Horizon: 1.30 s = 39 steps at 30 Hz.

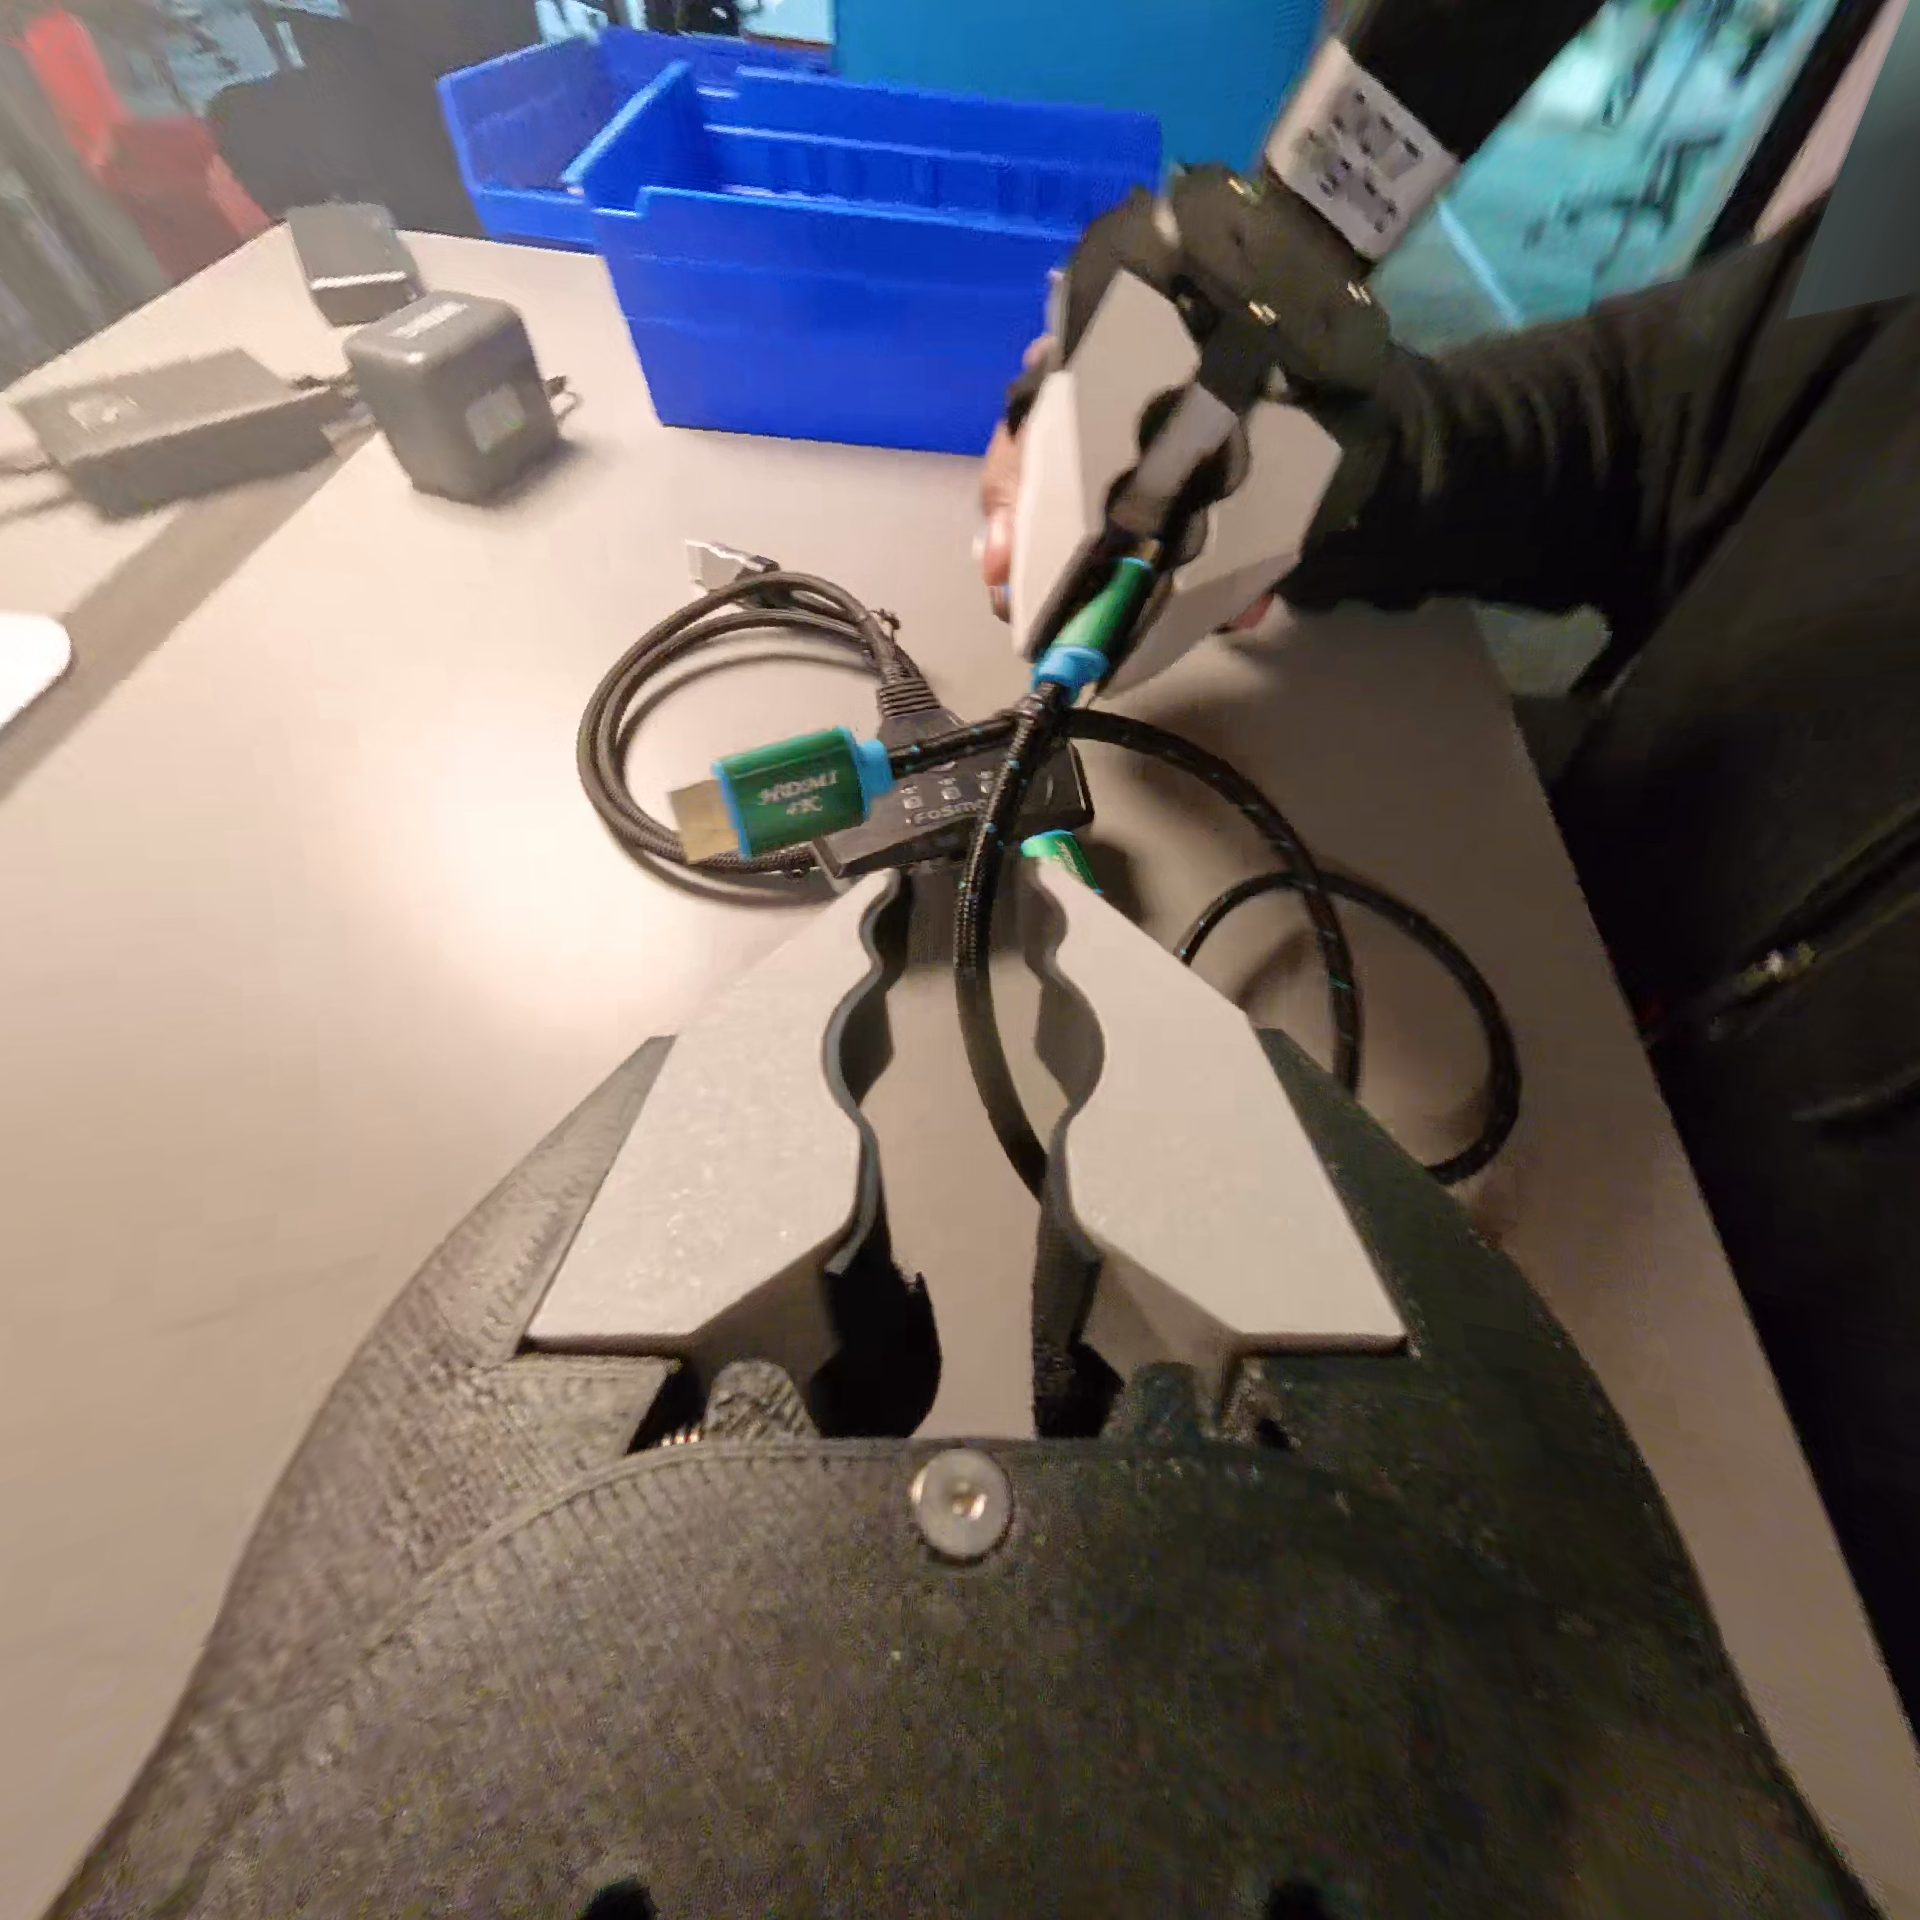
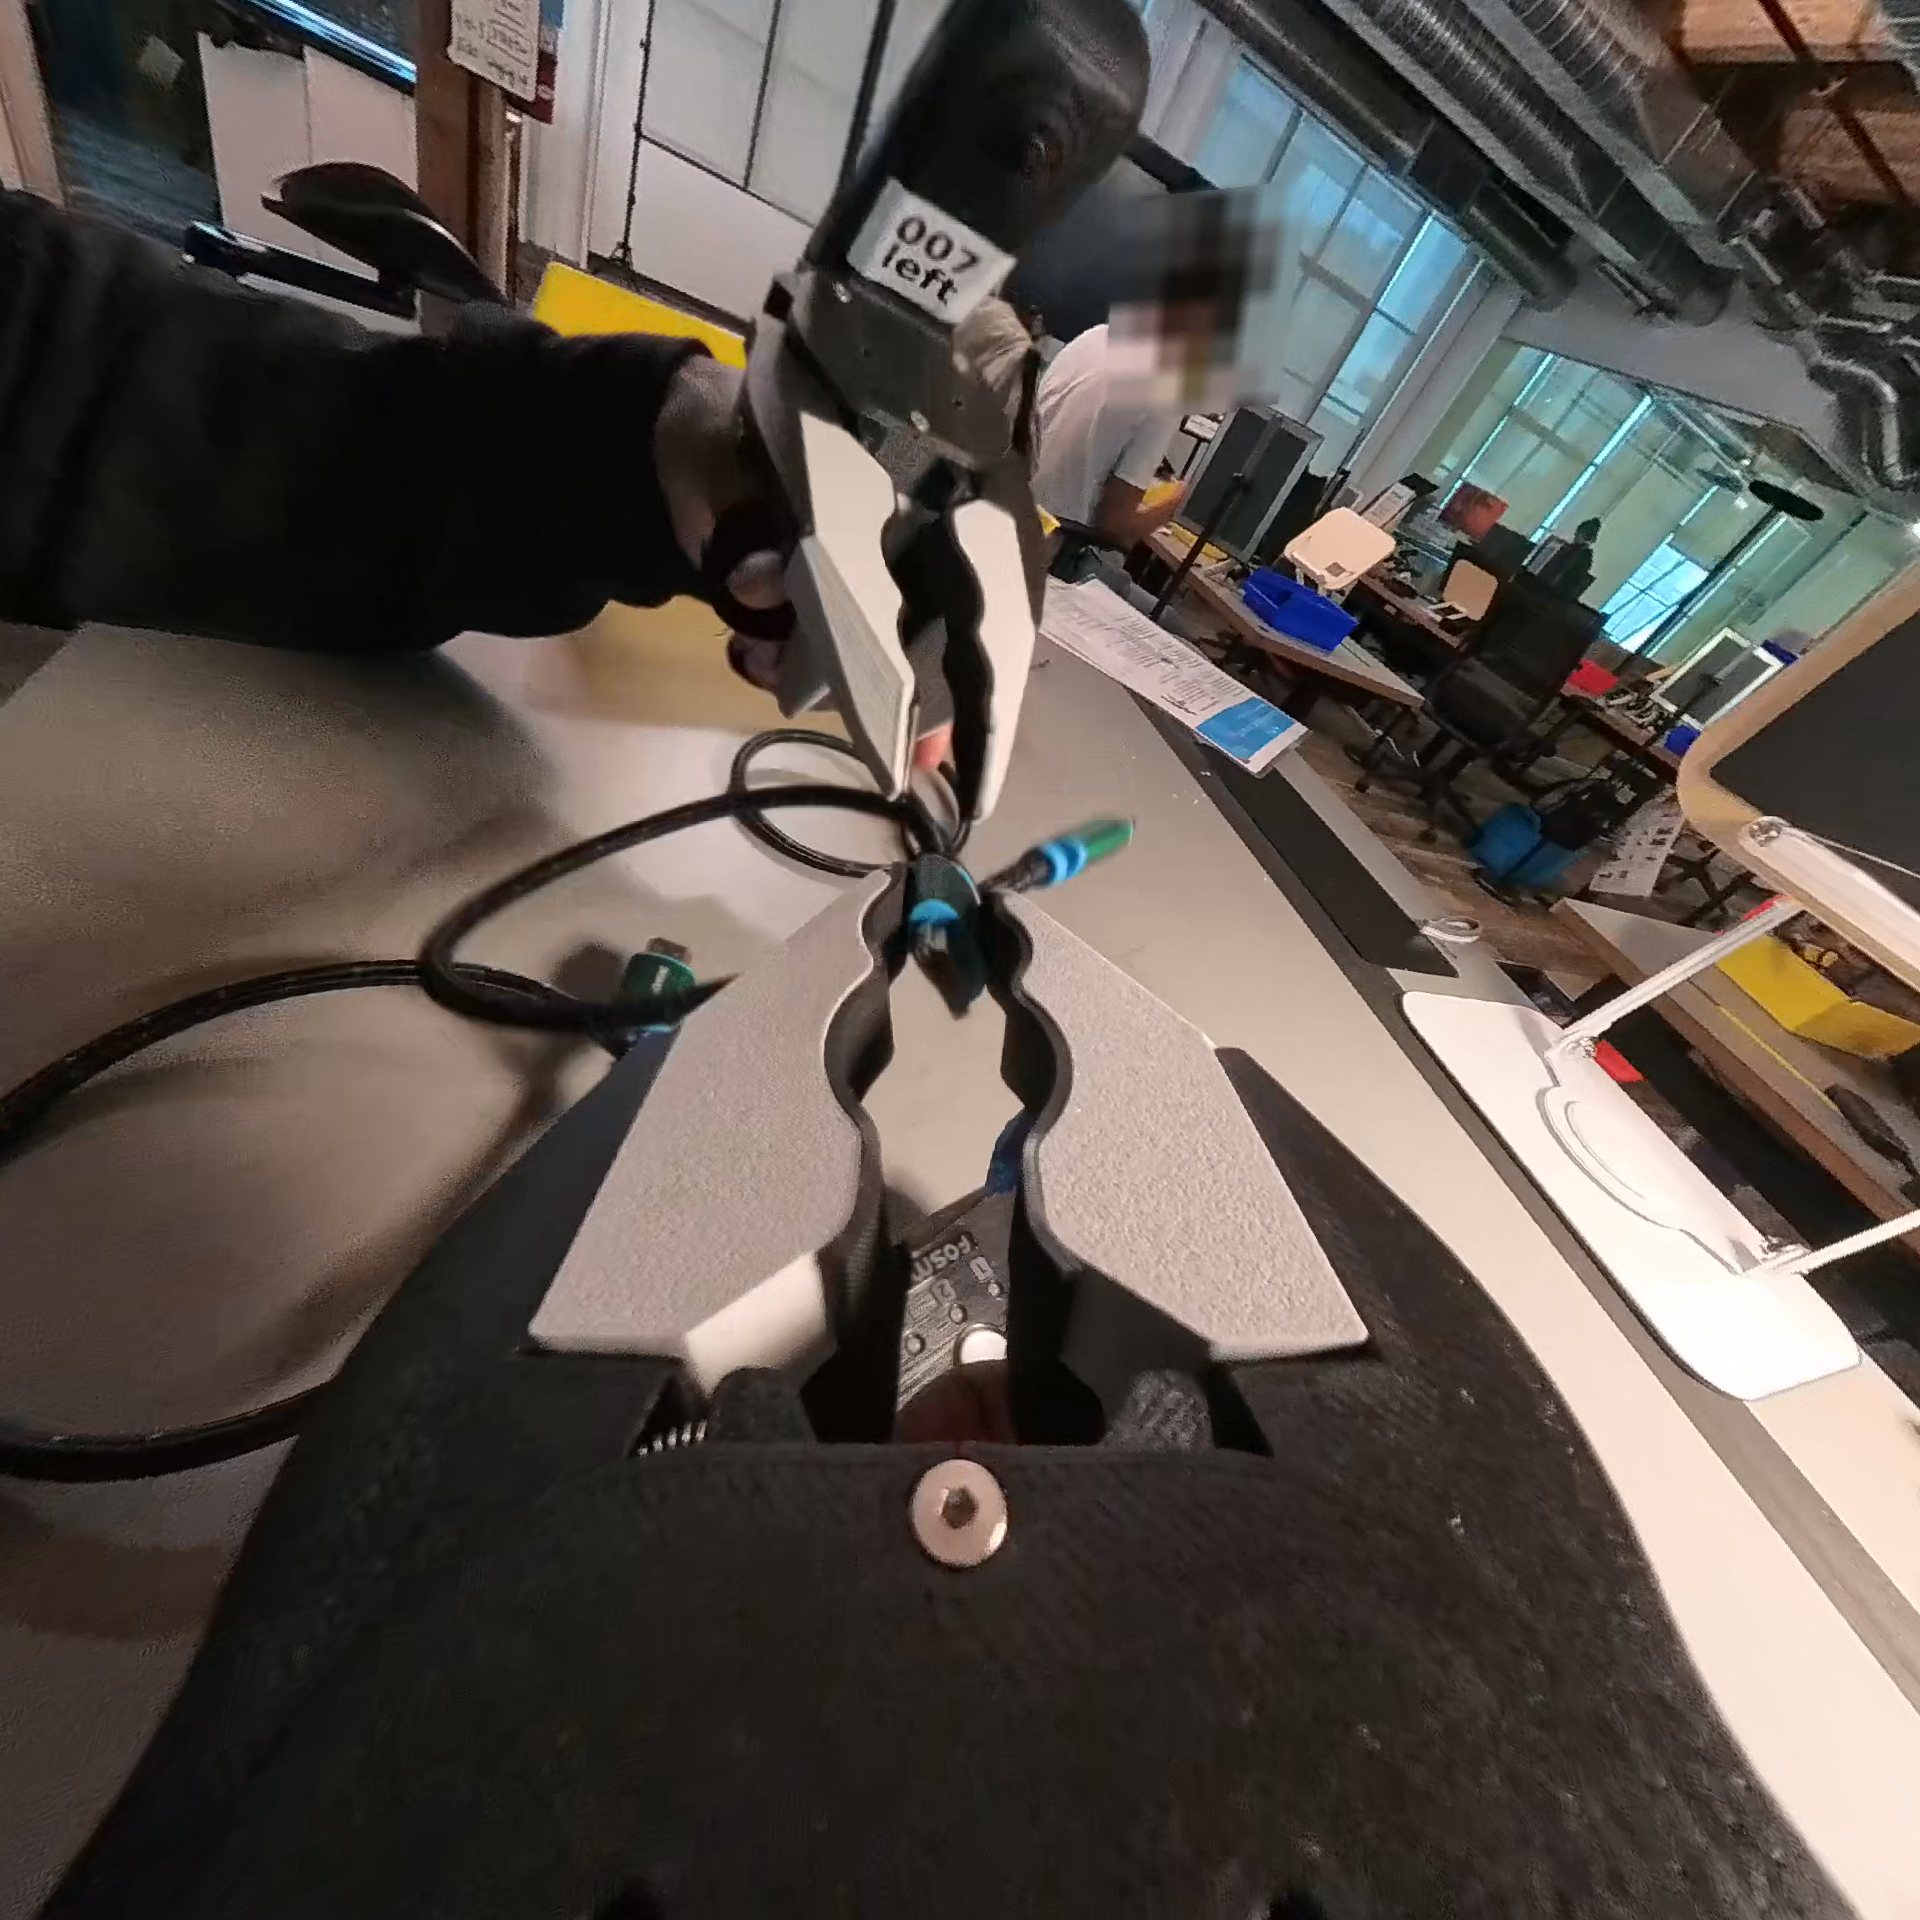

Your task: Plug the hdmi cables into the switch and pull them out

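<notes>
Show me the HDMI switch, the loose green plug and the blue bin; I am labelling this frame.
HDMI switch (image 1: 940,821): left wrist view, on its black top face by the buttons.
Loose green plug (image 1: 795,795): left wrist view, on its green metal shell.
Blue bin (image 1: 831,332): left wrist view, on its front wall.

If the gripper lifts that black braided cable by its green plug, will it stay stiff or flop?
Probably flop: the braided cable already droops in loops from the plug in the right gripper. It likely springs back a bit, since the coils hold round curves. The small switch may drag along.
</notes>
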Each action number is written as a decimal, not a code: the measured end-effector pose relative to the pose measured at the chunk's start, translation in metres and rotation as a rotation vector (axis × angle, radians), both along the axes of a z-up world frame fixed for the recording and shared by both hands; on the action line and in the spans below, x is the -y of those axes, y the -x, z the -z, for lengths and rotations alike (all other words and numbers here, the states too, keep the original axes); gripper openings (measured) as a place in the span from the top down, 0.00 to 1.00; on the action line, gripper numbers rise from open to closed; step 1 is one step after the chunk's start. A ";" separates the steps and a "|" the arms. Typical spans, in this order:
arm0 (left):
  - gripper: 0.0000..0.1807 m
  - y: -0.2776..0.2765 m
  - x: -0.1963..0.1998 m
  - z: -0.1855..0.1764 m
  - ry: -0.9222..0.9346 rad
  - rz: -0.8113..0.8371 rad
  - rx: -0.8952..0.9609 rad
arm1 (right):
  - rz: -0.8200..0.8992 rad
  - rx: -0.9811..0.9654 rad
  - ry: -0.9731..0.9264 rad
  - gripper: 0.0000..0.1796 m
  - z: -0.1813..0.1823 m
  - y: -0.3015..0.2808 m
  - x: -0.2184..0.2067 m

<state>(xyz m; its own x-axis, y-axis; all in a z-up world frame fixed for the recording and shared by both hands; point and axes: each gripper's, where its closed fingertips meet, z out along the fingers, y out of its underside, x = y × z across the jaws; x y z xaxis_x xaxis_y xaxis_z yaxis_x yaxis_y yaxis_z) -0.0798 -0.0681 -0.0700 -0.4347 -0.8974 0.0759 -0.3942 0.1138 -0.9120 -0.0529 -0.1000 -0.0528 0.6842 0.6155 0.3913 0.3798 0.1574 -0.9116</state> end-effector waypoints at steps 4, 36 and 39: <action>0.78 0.001 -0.017 0.001 0.235 -0.068 -0.026 | 0.014 -0.004 -0.013 0.93 0.001 0.001 -0.002; 0.62 0.000 0.004 -0.019 0.892 0.133 -0.043 | -0.122 -0.113 -0.268 0.93 -0.032 0.038 0.021; 0.66 0.002 0.013 -0.028 0.938 0.214 0.006 | -0.150 -0.083 -0.269 0.93 -0.029 0.044 0.026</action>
